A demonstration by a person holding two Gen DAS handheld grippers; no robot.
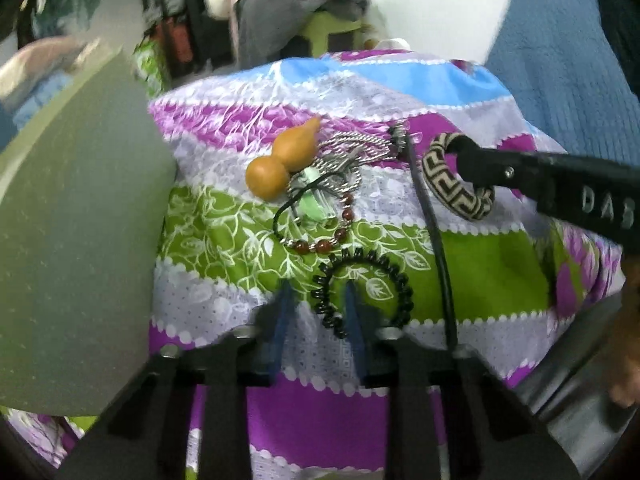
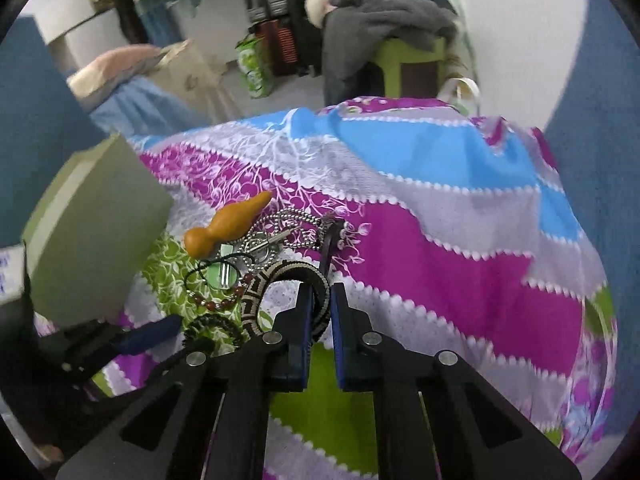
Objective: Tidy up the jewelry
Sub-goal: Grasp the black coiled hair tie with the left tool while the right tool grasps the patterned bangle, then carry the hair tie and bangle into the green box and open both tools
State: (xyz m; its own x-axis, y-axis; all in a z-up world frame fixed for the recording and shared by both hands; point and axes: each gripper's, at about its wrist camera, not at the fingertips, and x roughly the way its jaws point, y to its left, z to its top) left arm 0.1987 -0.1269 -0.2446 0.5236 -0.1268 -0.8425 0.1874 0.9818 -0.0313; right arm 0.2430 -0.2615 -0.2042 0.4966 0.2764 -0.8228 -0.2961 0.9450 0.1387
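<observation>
You are working over a striped floral cloth [image 2: 460,248] in purple, green, blue and grey, with a cluttered room behind it and a grey-green box [image 1: 76,240] lying at the left edge of the cloth. The jewelry is lying in one loose cluster near the box: an orange gourd pendant [image 1: 282,160] is resting at the far left of the cluster, touching a tangle of silver chain [image 1: 352,152]; a red bead bracelet [image 1: 328,236] is curving just below the chain, around a pale green piece that is too blurred to identify. Your right gripper [image 2: 318,304] is clenching the rim of a black-and-cream patterned bangle [image 2: 280,280], with the band passing between its blue pads [image 2: 306,320]; in the left wrist view the bangle is hanging tilted off that gripper's tip, right of the chain. Your left gripper [image 1: 316,308] is closing on a black coiled hair tie [image 1: 368,292], with one side of the coil sitting between its fingers, though motion blur is hiding whether the pads are pressing it. A black cord [image 1: 436,240] is running down the cloth between the coil and the bangle.
</observation>
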